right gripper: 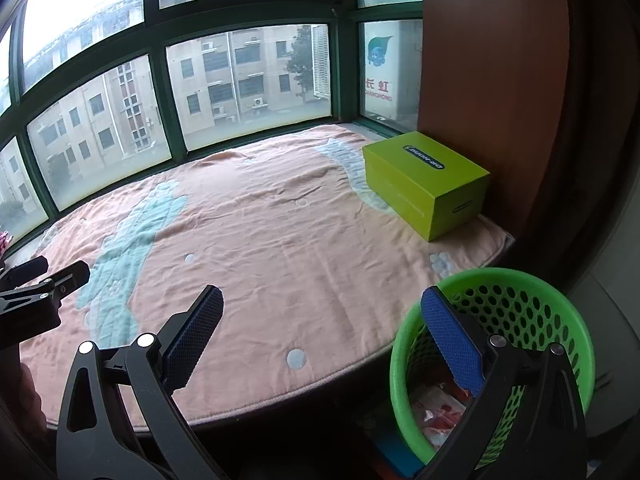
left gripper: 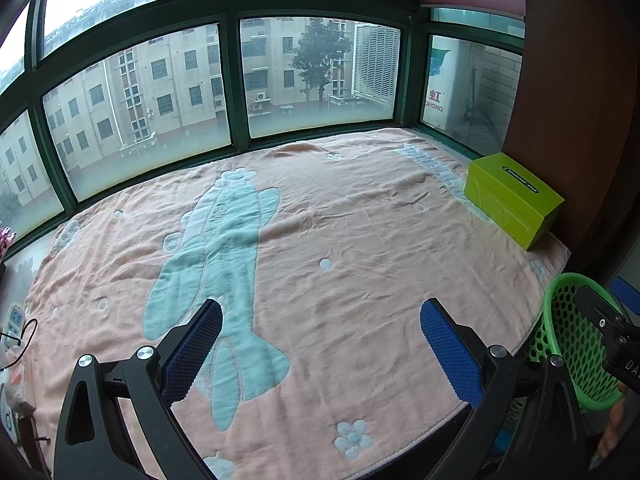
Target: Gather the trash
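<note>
Setting: bay window with dark green frames, apartment blocks and a tree outside.
Surface: window seat covered by a peach blanket with a pale blue printed figure, wrinkled, nothing loose lying on it.
Box: lime-green lidded cardboard box on the blanket's far right corner, against a brown wooden panel.
Wastebasket: green perforated plastic basket standing just off the blanket's near right edge, below its level.
Trash: crumpled white and red wrappers at the bottom of the wastebasket.
Left hand-held gripper: jaws spread wide, nothing between the blue pads, held over the blanket's near edge.
Right hand-held gripper: jaws spread wide and empty; its right pad sits over the wastebasket's rim, its left pad over the blanket.
Far left: white power strip with a black cable, beside the blanket.
</note>
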A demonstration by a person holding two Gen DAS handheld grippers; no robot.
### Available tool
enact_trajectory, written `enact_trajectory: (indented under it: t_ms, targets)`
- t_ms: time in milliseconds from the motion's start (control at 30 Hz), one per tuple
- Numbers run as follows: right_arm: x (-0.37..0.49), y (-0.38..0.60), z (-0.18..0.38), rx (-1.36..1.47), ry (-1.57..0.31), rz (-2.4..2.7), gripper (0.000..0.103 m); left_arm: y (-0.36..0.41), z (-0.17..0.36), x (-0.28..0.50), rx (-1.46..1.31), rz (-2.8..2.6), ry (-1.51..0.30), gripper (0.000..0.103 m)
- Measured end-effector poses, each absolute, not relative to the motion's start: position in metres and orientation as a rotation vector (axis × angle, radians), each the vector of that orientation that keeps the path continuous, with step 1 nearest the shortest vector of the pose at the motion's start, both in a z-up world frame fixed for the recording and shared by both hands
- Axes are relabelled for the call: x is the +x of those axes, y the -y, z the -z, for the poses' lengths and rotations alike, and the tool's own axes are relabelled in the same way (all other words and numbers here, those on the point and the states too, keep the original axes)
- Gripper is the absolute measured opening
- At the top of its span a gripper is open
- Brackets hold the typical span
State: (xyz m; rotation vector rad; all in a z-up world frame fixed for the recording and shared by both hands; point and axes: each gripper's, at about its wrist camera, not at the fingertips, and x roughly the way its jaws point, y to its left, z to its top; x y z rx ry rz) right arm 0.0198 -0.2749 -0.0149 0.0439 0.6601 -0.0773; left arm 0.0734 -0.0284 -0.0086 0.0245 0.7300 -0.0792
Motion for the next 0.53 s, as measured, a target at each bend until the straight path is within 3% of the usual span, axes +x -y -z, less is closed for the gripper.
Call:
enact_trajectory:
  t_ms: [533]
  targets:
    - [0.0187, 0.2749, 0.0174, 0.048, -0.662, 0.078, 0.098, 0.0291, 0.0081, 0.0717, 0.021, 0.077, -0.727, 0.096]
